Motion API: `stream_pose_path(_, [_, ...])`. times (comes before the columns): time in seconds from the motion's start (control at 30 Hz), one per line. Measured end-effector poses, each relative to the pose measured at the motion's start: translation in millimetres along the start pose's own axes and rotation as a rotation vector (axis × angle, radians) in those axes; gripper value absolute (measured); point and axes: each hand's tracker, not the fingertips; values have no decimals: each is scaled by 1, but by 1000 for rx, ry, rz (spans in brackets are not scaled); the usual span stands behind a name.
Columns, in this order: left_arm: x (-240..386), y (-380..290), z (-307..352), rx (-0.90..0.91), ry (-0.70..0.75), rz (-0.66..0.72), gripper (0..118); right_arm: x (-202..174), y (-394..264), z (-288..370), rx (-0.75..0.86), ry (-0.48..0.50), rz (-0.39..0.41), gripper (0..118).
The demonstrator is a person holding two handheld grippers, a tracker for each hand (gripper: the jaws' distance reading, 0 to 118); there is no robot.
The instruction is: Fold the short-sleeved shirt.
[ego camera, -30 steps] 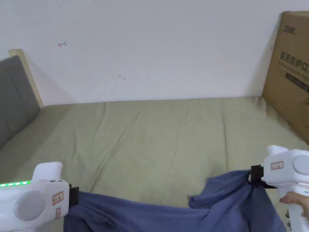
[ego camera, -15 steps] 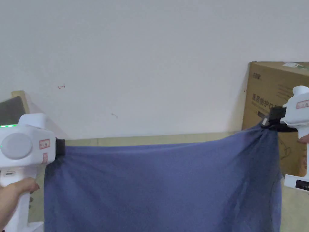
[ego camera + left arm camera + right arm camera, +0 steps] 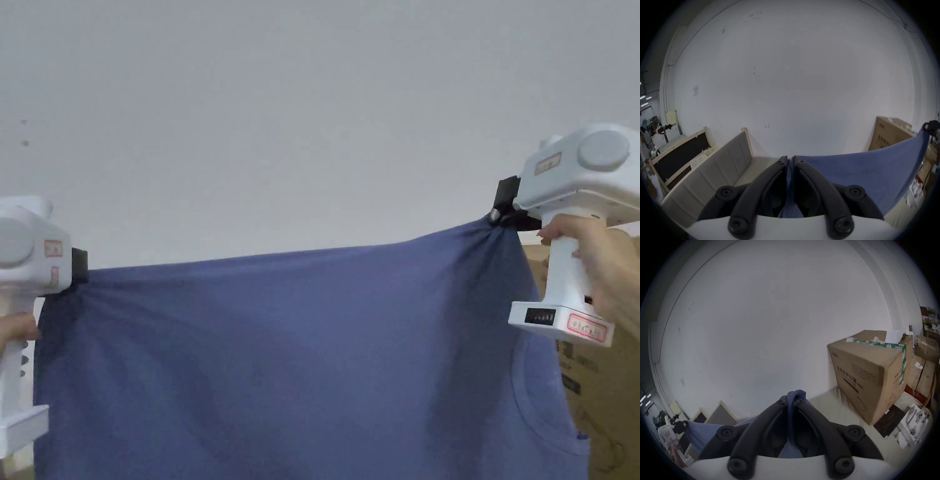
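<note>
blue short-sleeved shirt (image 3: 281, 362) hangs spread in the air before a white wall (image 3: 281, 125). left gripper (image 3: 80, 275) at 9 o'clock and right gripper (image 3: 500, 212), raised higher at 2 o'clock, each clamp a top corner, handles pointing down.

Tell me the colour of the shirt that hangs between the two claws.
The shirt is plain blue, without pattern; the head view shows it best.

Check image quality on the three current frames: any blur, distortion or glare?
Head view: flat, even light, no glare; shirt and right gripper sharp. Left gripper view: strong fisheye with a black vignette, the wall lines bow, slightly soft at the rim. Right gripper view: same fisheye; the cardboard box and the bed sheet beside it are smeared by motion blur.
</note>
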Motion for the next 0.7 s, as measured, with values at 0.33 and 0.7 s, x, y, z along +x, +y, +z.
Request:
stream_pose_path(0.33, [0, 45, -54, 81, 35, 34, 6, -36, 35, -33, 82, 25, 67, 5])
stream_pose_path(0.7, [19, -104, -150, -144, 82, -27, 6, 7, -91, -122, -113, -82, 138, 5])
